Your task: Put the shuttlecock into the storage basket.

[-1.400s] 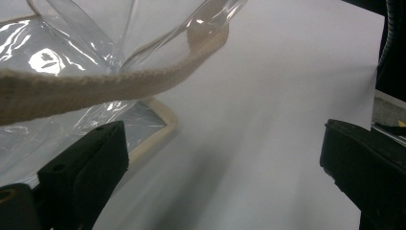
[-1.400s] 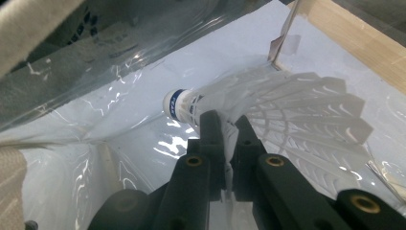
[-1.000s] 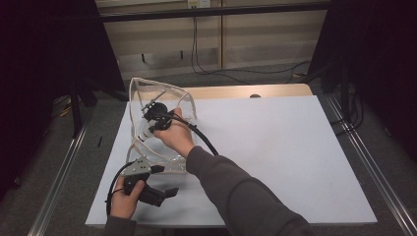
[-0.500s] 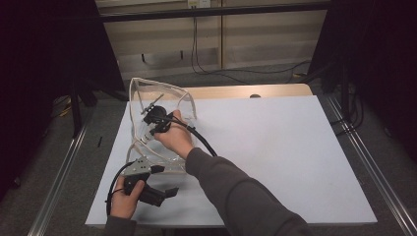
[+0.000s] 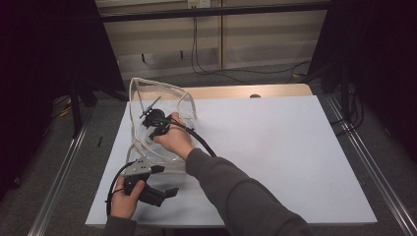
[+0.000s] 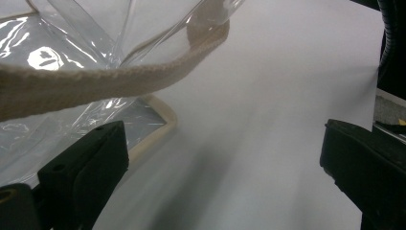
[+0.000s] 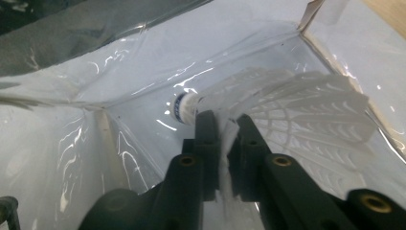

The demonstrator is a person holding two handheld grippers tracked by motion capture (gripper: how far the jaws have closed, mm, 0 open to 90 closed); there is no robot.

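Inside the clear bag [image 7: 119, 72], right gripper [image 7: 225, 127] jaws just eased apart slightly, shuttlecock [image 7: 287, 105] feathers between them, cork pointing deeper in. Beside the bag's rim, left gripper [image 6: 220, 158] wide open, empty.

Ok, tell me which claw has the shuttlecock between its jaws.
The right claw, inside the clear bag: its jaws, just opening, pinch the white shuttlecock. The left claw stands open on nothing, outside the bag.

Between the black right tongs [image 7: 225, 125] sits a white shuttlecock [image 7: 287, 110], its cork ringed with what seems a blue band. The clear bag [image 5: 162, 105] around them has cream edging; the bench [image 5: 295, 147] is white.
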